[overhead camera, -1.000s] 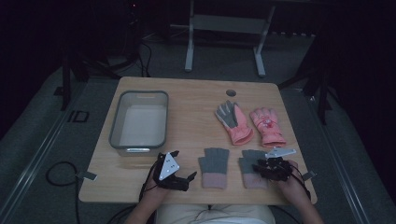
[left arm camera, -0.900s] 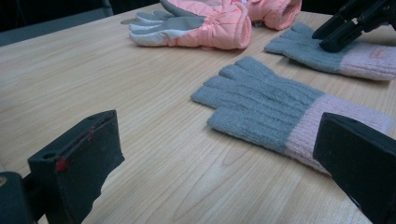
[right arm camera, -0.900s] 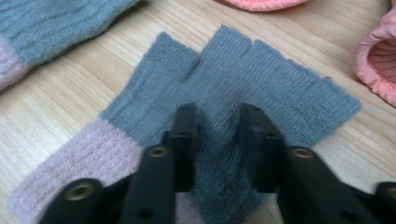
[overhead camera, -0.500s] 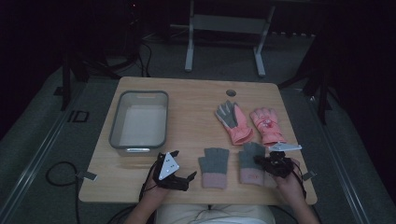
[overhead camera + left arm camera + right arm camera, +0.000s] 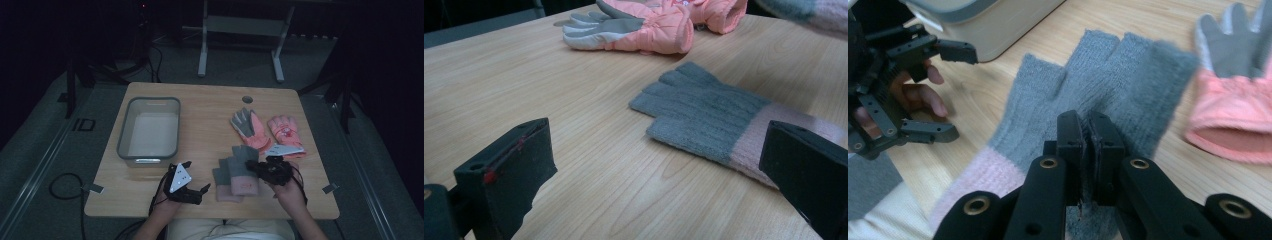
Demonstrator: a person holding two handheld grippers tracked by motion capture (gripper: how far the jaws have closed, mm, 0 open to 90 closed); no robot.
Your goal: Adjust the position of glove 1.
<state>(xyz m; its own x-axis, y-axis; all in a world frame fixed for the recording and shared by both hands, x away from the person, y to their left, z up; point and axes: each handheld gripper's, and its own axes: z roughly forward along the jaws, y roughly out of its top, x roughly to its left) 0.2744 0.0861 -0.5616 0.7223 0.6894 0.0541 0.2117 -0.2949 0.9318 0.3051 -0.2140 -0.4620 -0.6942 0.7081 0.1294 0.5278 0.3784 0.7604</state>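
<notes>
right gripper (image 5: 1090,135): fingers (image 5: 1108,150) clamped together on the grey knit of a fingerless glove (image 5: 243,159), pinching a fold of it; they closed on it within the last second. in the high view that glove is off the surface, overlapping the near right edge of its twin.

second fingerless glove (image 5: 719,122) lies flat on the surface (image 5: 210,130), grey body, pink cuff, just right of the left gripper.

left gripper (image 5: 192,187): fingers (image 5: 511,172) wide apart, nothing between them, low over the wood at the near edge, pointed toward the flat glove.

beyond the gloves: two pink ski gloves side by side, one palm up with grey palm (image 5: 247,127), one with a small red and white patch on its back (image 5: 284,131); patch too small to read.

grey plastic bin (image 5: 149,131) on the left half of the surface, well apart from the gloves. a label strip on its near wall, unreadable.

floor left of the surface carries a dark "id" marking (image 5: 83,124). a round hole (image 5: 247,99) sits at the far edge of the wood.
</notes>
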